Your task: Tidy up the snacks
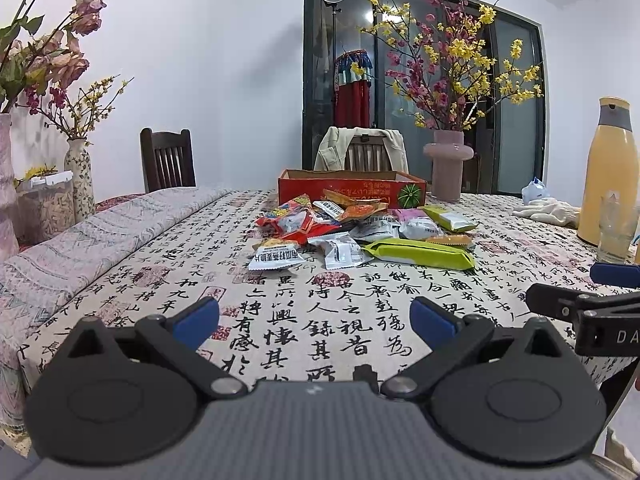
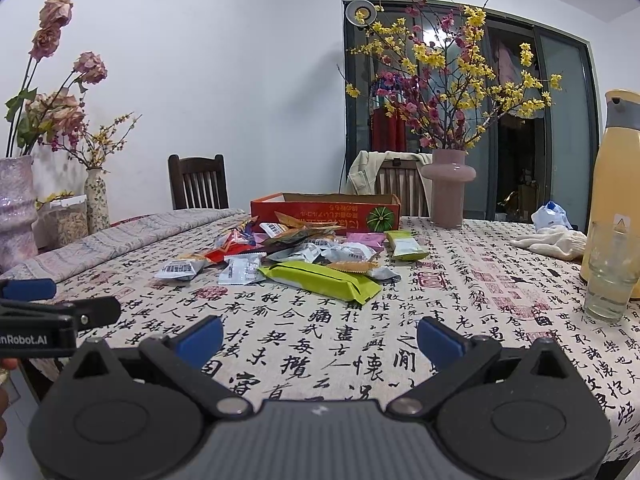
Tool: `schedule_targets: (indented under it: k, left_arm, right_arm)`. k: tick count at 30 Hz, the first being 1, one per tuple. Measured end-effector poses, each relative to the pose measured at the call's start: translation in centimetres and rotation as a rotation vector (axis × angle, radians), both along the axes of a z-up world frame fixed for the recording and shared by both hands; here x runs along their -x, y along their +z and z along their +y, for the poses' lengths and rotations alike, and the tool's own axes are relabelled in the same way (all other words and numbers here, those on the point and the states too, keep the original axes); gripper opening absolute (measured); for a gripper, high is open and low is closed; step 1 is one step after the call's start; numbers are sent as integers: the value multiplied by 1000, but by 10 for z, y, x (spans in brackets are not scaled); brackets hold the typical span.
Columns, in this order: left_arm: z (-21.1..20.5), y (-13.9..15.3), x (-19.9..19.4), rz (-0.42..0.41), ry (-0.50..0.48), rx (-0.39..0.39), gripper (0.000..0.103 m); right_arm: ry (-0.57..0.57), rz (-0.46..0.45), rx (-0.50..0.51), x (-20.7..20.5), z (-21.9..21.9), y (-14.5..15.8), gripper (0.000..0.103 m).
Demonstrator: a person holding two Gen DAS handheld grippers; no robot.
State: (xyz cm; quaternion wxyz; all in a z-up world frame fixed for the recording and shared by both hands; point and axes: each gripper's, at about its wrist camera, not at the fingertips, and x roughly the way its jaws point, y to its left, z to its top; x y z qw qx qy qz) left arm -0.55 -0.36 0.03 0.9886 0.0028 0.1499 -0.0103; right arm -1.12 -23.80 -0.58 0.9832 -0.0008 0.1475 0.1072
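A loose pile of snack packets (image 1: 352, 228) lies mid-table in front of an open red cardboard box (image 1: 352, 190); both also show in the right wrist view: the pile (image 2: 304, 256) and the box (image 2: 326, 212). A long green packet (image 1: 420, 254) (image 2: 322, 280) lies nearest, with white packets (image 1: 276, 258) (image 2: 178, 269) to its left. My left gripper (image 1: 314, 320) is open and empty, over the near table edge, well short of the pile. My right gripper (image 2: 320, 340) is open and empty beside it, equally far from the pile.
The table has a calligraphy-print cloth (image 1: 320, 312). A pink vase of flowers (image 1: 448, 170), a yellow thermos (image 1: 610, 172), a glass (image 2: 610, 272) and white gloves (image 2: 552, 240) stand at the right. Vases (image 2: 16, 208) and chairs (image 1: 168, 162) sit at left and behind.
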Motion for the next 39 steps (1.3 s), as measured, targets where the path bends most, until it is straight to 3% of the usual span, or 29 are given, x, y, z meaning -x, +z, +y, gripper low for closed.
schedule_targets:
  k: [39]
  left_arm:
    - [-1, 1, 0, -2, 1, -3, 103]
  right_arm:
    - [-4, 6, 1, -2, -3, -1, 103]
